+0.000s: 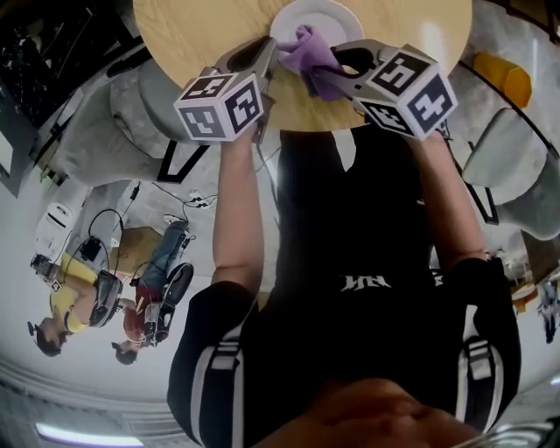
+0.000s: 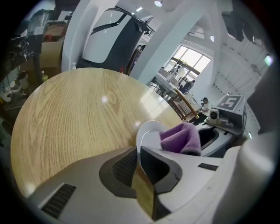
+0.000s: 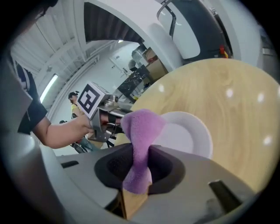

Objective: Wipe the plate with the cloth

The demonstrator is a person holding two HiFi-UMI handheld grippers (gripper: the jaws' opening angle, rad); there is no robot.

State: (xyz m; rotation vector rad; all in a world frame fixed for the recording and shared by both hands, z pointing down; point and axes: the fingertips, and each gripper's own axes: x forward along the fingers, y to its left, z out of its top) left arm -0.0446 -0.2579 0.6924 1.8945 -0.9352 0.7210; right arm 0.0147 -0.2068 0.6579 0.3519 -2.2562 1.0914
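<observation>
Wiping looks under way: the right gripper point(image 3: 138, 158) has its jaws clenched on the purple cloth point(image 1: 308, 52), over the white plate point(image 1: 325, 17) by the table's point(image 1: 192, 35) near edge. The left gripper point(image 2: 139, 154) pinches the plate's rim, and most of the plate looks left to cover.

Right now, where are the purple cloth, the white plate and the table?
cloth point(image 3: 141, 126): right gripper view, on its rounded top fold.
plate point(image 3: 189, 136): right gripper view, on its bare white middle.
table point(image 2: 74, 118): left gripper view, on the bare wooden top.

Round wooden table point(image 1: 201, 35), white plate point(image 1: 337, 16) on it
</observation>
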